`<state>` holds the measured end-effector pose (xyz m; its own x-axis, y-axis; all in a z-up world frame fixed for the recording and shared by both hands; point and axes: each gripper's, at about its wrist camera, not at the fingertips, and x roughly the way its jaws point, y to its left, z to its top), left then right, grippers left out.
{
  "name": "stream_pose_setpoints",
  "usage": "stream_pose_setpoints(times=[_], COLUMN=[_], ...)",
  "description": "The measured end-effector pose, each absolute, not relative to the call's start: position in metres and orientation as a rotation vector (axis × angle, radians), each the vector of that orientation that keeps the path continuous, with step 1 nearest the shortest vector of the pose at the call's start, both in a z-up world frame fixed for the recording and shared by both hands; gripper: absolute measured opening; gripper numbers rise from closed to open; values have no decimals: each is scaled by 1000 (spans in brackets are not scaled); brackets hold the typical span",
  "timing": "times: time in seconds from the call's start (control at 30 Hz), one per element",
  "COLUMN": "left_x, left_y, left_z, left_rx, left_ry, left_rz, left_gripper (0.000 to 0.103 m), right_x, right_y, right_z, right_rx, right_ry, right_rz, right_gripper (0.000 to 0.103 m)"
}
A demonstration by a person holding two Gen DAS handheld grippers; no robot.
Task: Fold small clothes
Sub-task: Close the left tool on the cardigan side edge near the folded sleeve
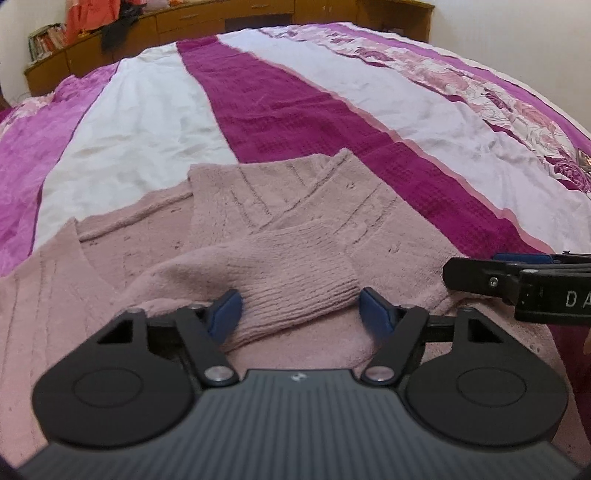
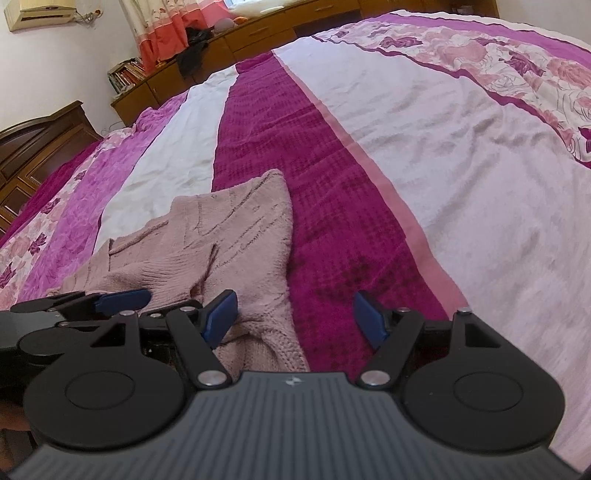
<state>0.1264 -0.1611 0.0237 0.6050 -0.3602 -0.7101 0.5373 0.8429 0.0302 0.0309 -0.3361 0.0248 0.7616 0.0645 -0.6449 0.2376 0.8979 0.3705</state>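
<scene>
Pink knitted sweater [image 1: 280,206] spread on a bedspread [image 1: 295,110] striped in magenta, white and floral bands; partly folded, one sleeve [image 1: 288,280] laid across the body toward the near edge.

Left gripper [image 1: 301,314] low over the sweater, pointing down at a slant. Ribbed cuff of the sleeve between the two blue pads [image 1: 225,314], filling most of the gap. Left pad against the knit; right pad just beside the cuff's edge, contact there hard to tell. Jaws apart, not clamped.

Right gripper [image 2: 295,319] at the sweater's right edge, just beside the left gripper. Jaws wide apart. Left blue pad [image 2: 219,317] over the sweater's hem, right pad over the bare magenta stripe. Sweater's edge running up between the fingers, nothing pinched. From the left wrist view, only the right gripper's black finger and a strip of blue visible at the right margin, lying close over the knit.

Wooden cabinets [image 2: 258,26] beyond the far side of the bed.
</scene>
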Motion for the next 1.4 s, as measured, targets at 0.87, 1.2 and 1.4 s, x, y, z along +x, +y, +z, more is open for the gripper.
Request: stream_pose_setpoints(times=[0.87, 1.2, 1.4], left_x=[110, 94, 85], left_y=[23, 79, 90], left_z=[88, 52, 54], left_rx=[-28, -116, -149], left_ry=[604, 764, 759], left_rz=[-158, -89, -111], left_gripper=[9, 13, 41], right_x=[33, 37, 41], right_y=[-329, -323, -321], right_z=[24, 25, 35], right_rx=[422, 378, 366], right_ry=[704, 720, 724], right_rz=[-121, -134, -122], right_gripper=[77, 78, 78])
